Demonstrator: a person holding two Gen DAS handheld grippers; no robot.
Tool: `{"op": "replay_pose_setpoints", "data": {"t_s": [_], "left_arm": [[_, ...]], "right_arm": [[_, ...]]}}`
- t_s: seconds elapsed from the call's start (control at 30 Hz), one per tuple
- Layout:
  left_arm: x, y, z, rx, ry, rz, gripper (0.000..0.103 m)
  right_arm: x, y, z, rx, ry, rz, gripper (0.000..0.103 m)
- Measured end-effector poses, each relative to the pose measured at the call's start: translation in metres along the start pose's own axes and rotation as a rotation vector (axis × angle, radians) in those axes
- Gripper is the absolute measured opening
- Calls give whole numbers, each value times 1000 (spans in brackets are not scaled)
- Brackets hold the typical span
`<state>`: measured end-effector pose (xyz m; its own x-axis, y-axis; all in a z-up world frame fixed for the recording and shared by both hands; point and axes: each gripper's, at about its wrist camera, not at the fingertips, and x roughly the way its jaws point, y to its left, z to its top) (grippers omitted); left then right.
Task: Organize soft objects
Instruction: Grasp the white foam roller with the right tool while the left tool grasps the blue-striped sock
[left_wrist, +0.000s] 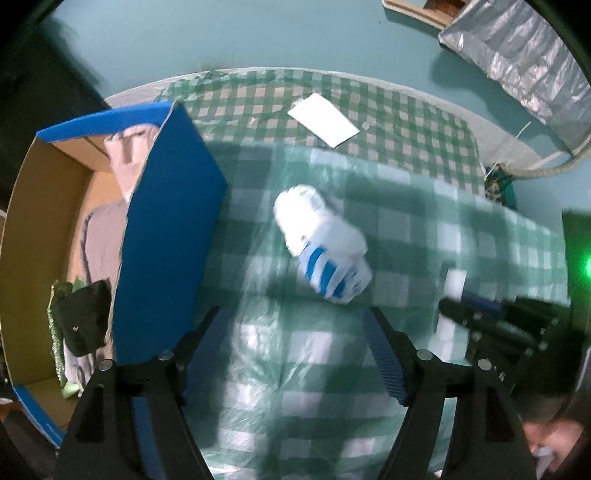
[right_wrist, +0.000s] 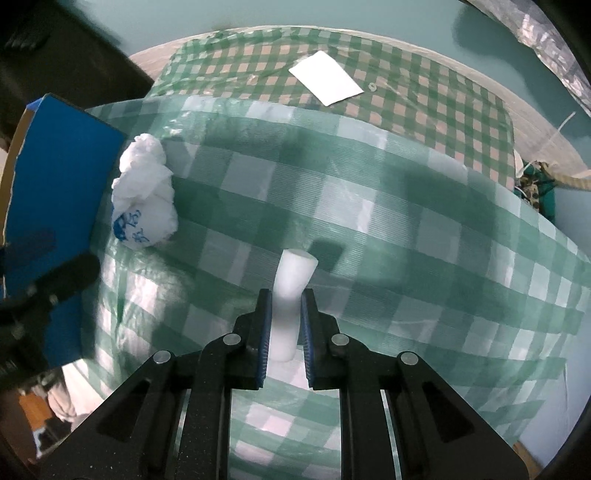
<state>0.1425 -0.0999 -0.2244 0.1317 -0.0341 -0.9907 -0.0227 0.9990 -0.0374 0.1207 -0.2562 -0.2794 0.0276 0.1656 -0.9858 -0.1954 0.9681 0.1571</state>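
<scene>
A crumpled white plastic bag with blue print (left_wrist: 323, 247) lies on the green checked tablecloth (left_wrist: 424, 236), just beyond my left gripper (left_wrist: 293, 319), whose jaws stand wide open with nothing between them. The same bag (right_wrist: 146, 195) shows at the left in the right wrist view, against the blue box (right_wrist: 55, 177). My right gripper (right_wrist: 283, 299) is shut on a white foam cylinder (right_wrist: 291, 280), pinched at its middle and held above the cloth. The right gripper (left_wrist: 480, 314) appears at the right edge of the left wrist view.
The blue cardboard box (left_wrist: 166, 221) stands open at the left and holds grey cloth (left_wrist: 107, 236), a dark item (left_wrist: 86, 321) and something green. A white card (left_wrist: 323, 118) lies at the far side of the table. A silver foil bag (left_wrist: 517, 55) sits on the floor beyond.
</scene>
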Motion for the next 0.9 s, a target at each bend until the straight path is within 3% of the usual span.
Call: {"op": "replay_pose_setpoints", "data": {"t_s": [0.4, 0.8, 0.87, 0.9], "left_arm": [[20, -2, 33, -126, 15, -4, 78], [55, -12, 45, -135, 90, 32, 81], [60, -11, 44, -127, 93, 47, 77], [65, -12, 44, -115, 105, 64, 70]], "right_arm": [[-7, -18, -12, 32, -14, -9, 13], [-7, -17, -19, 25, -12, -16, 13], [-9, -17, -20, 18, -15, -19, 13], [-9, -16, -20, 17, -17, -19, 13]]}}
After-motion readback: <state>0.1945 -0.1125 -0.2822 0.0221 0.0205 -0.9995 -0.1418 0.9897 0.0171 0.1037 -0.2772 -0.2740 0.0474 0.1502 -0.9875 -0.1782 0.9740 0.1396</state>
